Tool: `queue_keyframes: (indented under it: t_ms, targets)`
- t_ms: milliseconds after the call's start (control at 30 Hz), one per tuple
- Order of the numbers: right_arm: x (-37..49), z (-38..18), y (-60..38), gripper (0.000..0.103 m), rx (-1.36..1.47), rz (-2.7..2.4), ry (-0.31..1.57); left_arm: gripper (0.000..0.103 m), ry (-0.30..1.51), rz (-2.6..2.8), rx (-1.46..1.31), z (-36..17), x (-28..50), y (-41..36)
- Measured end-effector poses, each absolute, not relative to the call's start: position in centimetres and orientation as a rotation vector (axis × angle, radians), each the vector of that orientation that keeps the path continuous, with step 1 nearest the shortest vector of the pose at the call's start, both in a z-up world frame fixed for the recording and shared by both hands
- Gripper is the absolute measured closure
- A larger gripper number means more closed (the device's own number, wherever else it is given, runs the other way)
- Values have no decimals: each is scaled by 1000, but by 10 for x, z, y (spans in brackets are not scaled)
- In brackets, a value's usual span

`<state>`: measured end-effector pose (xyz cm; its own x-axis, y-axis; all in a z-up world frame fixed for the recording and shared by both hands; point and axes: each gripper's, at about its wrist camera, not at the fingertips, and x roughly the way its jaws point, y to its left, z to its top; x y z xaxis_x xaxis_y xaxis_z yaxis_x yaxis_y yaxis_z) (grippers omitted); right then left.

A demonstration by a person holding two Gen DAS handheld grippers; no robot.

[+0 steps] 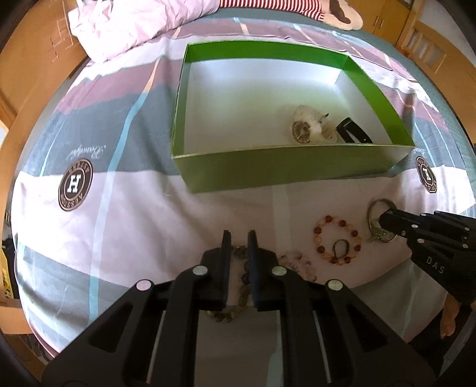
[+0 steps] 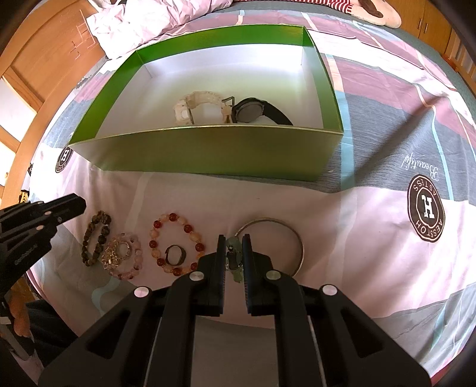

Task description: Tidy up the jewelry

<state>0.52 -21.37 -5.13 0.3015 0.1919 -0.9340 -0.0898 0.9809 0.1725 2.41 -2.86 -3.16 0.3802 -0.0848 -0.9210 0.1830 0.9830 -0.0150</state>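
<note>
Jewelry (image 2: 154, 244) lies in a row on the patterned bed sheet (image 2: 342, 238), in front of an open green box (image 2: 208, 151). At the right end of the row, a silver bangle (image 2: 300, 247) carries a green charm (image 2: 235, 259). The right gripper (image 2: 233, 238) points steeply down with its jaws pinched narrowly on that charm, while the bangle's hoop rests flat on the sheet. Just left of it sits a red and cream bead bracelet (image 2: 188, 228) with a dark ring (image 2: 182, 253) lying inside its loop. Next comes a pink bead bracelet (image 2: 138, 253) bearing a sparkly ornament, touching a dark bead bracelet (image 2: 87, 241) at the left end. The left gripper (image 1: 239, 233) hangs above this dark bracelet with its jaws nearly together. In the left wrist view the beads show through the slim gap, but from the right wrist view its tip looks apart from them, with sheet between. Inside the box, toward the near wall, a white watch (image 2: 186, 111) and a black watch (image 2: 248, 111) lie side by side, touching. A crumpled pink quilt (image 2: 142, 18) lies beyond the box.
</note>
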Motion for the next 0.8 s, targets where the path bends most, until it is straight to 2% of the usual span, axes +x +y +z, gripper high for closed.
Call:
queue_keyframes:
  t_ms: [100, 133, 233, 267, 300, 533, 633, 800]
  targets:
    - [6, -52, -214, 93, 93, 188, 1252, 90, 1165, -159, 109, -35, 25, -25]
    - [6, -52, -214, 93, 93, 189, 1252, 86, 1162, -156, 113, -36, 23, -26]
    - [6, -52, -214, 93, 93, 187, 1252, 56, 1143, -135, 137, -38, 18, -24]
    - [6, -51, -214, 93, 92, 188, 1252, 43, 1136, -127, 141, -39, 19, -23]
    - [6, -51, -214, 93, 92, 189, 1253, 39, 1128, -119, 144, -39, 19, -22]
    - [5, -53, -213, 93, 87, 189, 1254, 39, 1139, -131, 129, -45, 20, -17]
    - [5, -53, -212, 93, 85, 187, 1255, 34, 1137, -165, 94, -47, 19, -14]
    - [6, -53, -211, 93, 83, 187, 1256, 32, 1190, -140, 115, -56, 21, -12]
